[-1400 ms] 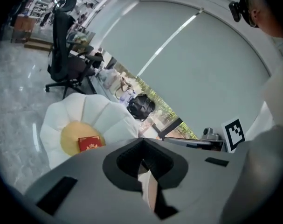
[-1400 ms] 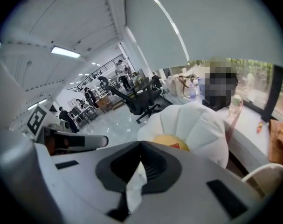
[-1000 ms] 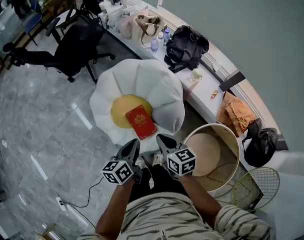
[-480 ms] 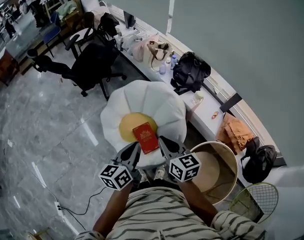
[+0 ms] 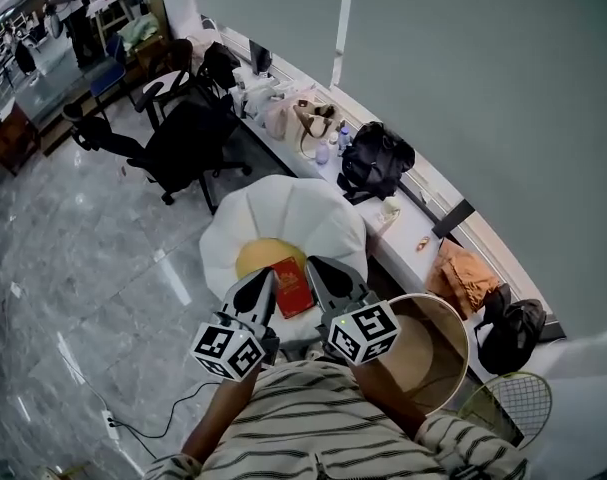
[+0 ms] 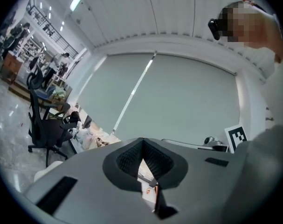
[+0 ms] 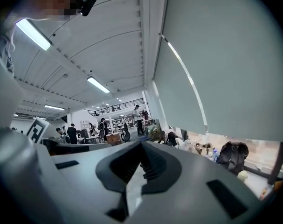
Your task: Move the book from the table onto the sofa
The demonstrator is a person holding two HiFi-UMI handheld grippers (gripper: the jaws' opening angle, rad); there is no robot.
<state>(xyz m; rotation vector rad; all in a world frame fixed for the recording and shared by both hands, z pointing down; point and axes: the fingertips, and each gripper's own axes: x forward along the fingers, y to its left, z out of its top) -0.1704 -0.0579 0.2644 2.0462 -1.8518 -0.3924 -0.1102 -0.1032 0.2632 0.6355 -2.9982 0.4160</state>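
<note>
Book on sofa, apart from left gripper, right gripper, both jaws pressed together

The left claw and the right claw have both risen together. The book, a second ago clear ahead of their tips, now shows between them, its edges partly hidden.

Glossy stone floor, matt white cloth sofa, smooth-covered book, wooden table

readable text: none | book cover: print too small
</note>
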